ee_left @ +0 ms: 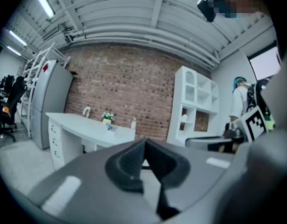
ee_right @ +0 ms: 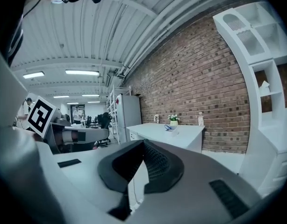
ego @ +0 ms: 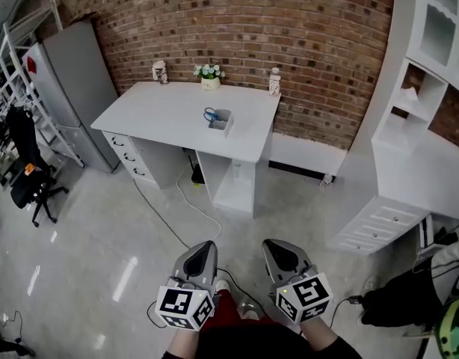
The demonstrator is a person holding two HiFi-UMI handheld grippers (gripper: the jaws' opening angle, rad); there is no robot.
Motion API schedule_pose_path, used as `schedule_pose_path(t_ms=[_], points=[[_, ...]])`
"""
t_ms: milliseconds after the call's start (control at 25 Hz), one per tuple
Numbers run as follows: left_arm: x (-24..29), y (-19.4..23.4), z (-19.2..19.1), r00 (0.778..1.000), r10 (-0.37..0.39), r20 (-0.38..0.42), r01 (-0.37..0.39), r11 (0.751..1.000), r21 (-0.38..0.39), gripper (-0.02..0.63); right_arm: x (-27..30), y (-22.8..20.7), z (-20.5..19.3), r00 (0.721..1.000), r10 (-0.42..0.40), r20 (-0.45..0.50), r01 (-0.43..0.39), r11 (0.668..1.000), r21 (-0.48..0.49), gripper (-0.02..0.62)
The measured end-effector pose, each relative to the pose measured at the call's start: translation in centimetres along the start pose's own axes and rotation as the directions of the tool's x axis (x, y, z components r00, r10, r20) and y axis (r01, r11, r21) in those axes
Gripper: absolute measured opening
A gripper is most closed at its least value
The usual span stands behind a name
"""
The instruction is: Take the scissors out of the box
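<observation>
Upper centre of the head view: a white counter [ego: 170,114] carrying a small open white box [ego: 222,123], with the blue-handled scissors [ego: 210,114] showing at its left rim. A pot of white flowers [ego: 210,81] stands at the counter's back edge. Lower centre: left claw [ego: 203,247] and right claw [ego: 278,247], each pressed together and empty, well apart from the counter.
</observation>
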State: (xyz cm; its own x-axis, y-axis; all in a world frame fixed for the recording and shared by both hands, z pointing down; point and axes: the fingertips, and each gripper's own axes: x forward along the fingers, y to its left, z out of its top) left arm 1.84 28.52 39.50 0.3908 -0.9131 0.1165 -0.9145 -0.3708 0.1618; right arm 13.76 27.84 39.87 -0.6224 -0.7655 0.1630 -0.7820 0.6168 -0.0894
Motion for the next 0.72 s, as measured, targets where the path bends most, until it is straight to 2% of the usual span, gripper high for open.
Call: schedule_pose_path(t_ms=[160,320,720], points=[[1.9,2.1,0.0,1.000,-0.001,-0.014,0.001,1.000,-0.004,0.003,2.8,-0.2,0.0,1.000,0.030,0.000,-0.030,0.999,0.027,0.008],[4.1,4.6,1.2,0.999,-0.034,0.016,0.034,0.999,-0.019,0.003,6.5,-0.6,0.7,0.999,0.036,-0.002,-0.036,0.999,0.021,0.008],[10.3,12.2,2.4,0.998,-0.063,-0.008,0.063,0.998,-0.008,0.003,15.5,-2.4,2.1,1.000,-0.016,-0.007,0.016,1.000,0.007,0.009]])
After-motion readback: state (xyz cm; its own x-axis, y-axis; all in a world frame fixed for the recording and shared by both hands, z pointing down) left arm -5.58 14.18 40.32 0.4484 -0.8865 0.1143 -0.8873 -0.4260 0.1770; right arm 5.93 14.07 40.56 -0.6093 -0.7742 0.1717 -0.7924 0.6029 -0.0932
